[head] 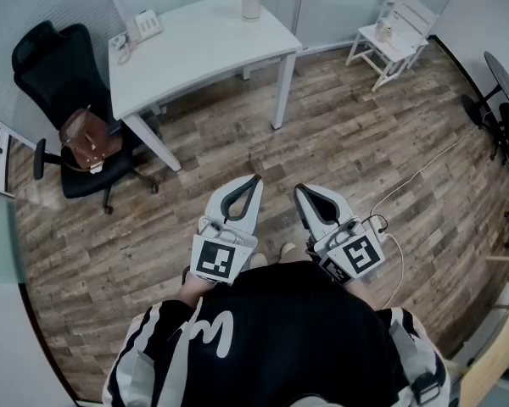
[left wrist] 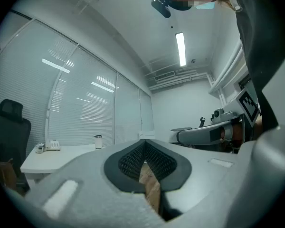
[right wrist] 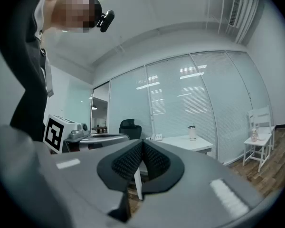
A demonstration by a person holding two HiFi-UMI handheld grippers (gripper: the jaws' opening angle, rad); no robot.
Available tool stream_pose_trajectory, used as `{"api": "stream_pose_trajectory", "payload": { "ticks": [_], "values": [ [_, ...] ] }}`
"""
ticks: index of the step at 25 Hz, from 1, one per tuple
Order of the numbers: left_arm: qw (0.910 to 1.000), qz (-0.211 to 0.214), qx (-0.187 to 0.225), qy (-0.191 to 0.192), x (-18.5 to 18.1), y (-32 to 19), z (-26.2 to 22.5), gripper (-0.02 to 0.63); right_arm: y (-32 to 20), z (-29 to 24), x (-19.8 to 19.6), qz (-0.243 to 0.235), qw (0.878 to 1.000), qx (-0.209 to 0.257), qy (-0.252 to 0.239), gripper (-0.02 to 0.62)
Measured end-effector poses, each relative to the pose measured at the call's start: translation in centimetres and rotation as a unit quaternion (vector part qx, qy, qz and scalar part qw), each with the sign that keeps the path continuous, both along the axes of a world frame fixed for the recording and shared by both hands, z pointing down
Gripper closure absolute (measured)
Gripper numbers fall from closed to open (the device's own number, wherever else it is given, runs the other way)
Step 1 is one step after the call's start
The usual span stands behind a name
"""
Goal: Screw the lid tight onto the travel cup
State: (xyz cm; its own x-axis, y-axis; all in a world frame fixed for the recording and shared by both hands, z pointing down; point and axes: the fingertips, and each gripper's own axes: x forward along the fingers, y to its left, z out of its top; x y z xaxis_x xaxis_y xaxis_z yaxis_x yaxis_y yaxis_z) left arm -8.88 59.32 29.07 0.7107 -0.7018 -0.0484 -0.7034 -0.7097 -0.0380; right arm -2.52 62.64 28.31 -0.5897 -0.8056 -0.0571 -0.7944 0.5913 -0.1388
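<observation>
the left gripper [head: 251, 183] and the right gripper [head: 302, 192] are both closed tight, jaws pressed together with nothing between them. we are holding them side by side, level and close to our body, over the wooden floor [head: 348, 142]. each gripper view is confirming this: the ribbed pads are meeting at the tip, and only the room is showing beyond them.

the travel cup [head: 251, 3] is standing upright at the far edge of the white worktop [head: 204, 45], well apart from both grippers. a darker cap seems to be sitting on top of it, but it is too small for us to tell whether that cap is loose or seated. a phone [head: 146, 24] is lying at the worktop's other end, and a black office chair [head: 55, 58] with a brown bag [head: 89, 140] on its seat is standing beside it.

we are judging that the task is not yet under way, and that we are only at the approach. the next move is calling for us to walk to the worktop, open both grippers, steady the cup's body with one and take the lid with the other. the cup being so near the far edge is asking for a careful reach, so that we are not nudging it off.
</observation>
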Motion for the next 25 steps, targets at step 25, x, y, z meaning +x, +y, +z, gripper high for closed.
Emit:
{"api": "stream_pose_trajectory", "payload": {
  "ticks": [25],
  "values": [
    [0.9998,0.015,0.008,0.014,-0.4,0.5,-0.7,0.603,0.9,-1.0,0.8,0.040,0.999,0.019,0.013,0.594]
  ]
}}
